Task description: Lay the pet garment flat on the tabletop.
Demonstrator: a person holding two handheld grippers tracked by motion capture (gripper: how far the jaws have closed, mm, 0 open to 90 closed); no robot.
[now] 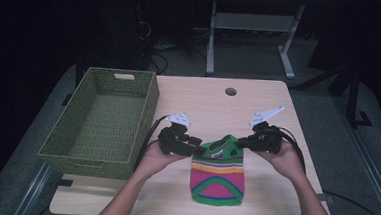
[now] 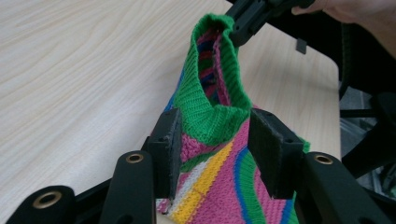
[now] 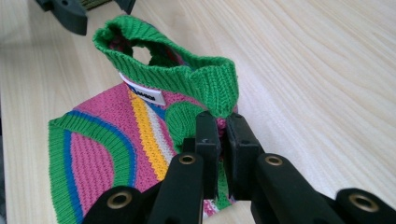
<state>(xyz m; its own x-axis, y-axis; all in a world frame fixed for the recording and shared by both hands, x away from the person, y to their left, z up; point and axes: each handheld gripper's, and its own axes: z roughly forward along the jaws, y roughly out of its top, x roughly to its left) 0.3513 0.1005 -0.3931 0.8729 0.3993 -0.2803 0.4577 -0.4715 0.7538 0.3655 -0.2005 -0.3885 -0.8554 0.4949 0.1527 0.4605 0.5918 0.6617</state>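
Observation:
A small knitted sweater [image 1: 217,182] in pink, yellow, blue and green lies on the table, its green collar [image 2: 210,109] lifted at the far end. My left gripper [image 1: 198,150] is at the collar's left side. Its jaws stand apart with the collar fold loose between the pads [image 2: 170,140], so it is open. At the collar's right side, my right gripper [image 1: 240,143] is shut on the sweater [image 3: 140,135], pinching the knit just below the green collar edge [image 3: 215,88]. A white label [image 3: 147,95] shows inside the neck.
A green woven basket [image 1: 151,105] stands empty at the table's left, close to my left hand. The wooden table [image 1: 204,98] has a round cable hole [image 1: 230,91] at the back. Beyond the far edge a desk frame [image 1: 212,33] stands on the dark floor.

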